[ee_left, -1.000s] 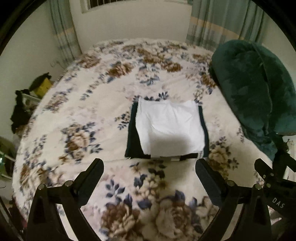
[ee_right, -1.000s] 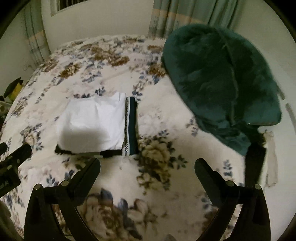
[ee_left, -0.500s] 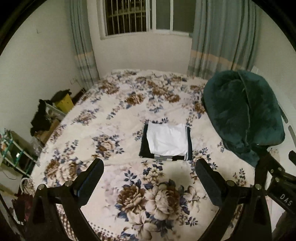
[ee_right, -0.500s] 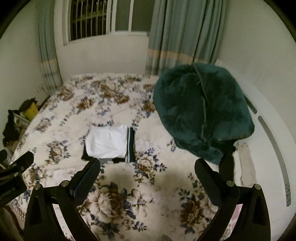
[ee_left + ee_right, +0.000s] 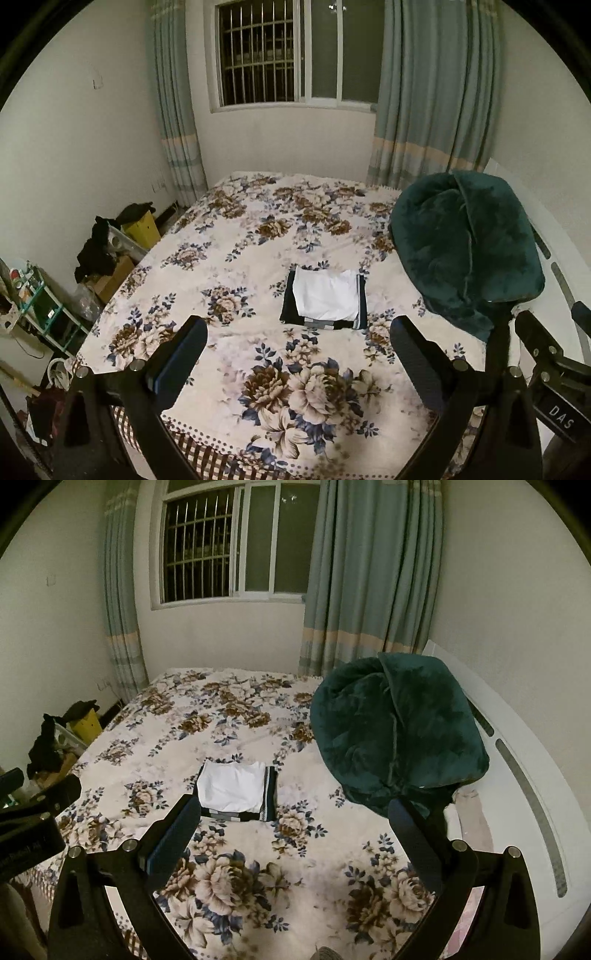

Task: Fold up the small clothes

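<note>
Left claw hangs above the near end of the bed with its two fingers spread wide and nothing between them. Ahead of it, just past the gap between the fingertips and a little toward the right finger, lies one small stack of folded clothes: one white piece on top of one dark piece whose striped edge shows along the right side. The stack rests on the floral bedspread. Further right, beyond the right finger, sits one dark green plush blanket, heaped. One barred window and two curtains stand at the far wall, and the right claw's body pokes in at the right edge. Right claw, in its own view, is likewise wide apart and empty. The same single stack lies just ahead of its left finger, the fingertip overlapping the stack's near corner in the frame. The green blanket rises ahead of the right finger, and part of the left claw shows at the left edge.
</note>
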Available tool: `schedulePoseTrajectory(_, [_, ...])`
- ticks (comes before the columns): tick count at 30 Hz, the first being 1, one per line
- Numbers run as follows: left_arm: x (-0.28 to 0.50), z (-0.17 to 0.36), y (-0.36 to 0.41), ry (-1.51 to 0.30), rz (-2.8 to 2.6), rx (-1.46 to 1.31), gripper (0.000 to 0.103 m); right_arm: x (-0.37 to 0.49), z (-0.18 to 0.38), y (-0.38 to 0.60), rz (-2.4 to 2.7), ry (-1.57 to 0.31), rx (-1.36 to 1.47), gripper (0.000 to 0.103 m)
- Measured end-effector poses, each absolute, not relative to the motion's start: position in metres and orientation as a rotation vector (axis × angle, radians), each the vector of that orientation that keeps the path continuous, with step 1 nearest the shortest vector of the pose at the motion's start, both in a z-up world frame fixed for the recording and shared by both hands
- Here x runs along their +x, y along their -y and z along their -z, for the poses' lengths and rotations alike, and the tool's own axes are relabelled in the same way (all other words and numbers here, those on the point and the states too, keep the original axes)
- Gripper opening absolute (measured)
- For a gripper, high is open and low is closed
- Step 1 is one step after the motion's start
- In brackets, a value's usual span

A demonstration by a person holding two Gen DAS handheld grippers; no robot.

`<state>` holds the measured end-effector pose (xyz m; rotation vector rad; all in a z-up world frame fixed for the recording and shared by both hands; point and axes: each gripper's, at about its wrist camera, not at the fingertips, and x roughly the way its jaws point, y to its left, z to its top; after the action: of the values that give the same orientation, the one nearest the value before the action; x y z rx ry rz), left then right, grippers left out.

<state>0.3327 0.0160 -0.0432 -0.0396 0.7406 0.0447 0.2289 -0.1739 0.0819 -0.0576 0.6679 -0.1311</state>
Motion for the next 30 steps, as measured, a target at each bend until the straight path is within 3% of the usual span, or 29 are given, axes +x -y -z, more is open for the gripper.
schedulePoseTrajectory(9, [0.301,0.029,-0.012,-0.708,-0.049,-0.045,0.101,0.195,-0.109,0.174,0.110,-0.614,-0.061,0.103])
schedulePoseTrajectory(30, [0.280,0.018,-0.008,-0.663,-0.115,-0.055,0.103,0.199,-0.111,0.177,0.088,-0.607,-0.068,0.103])
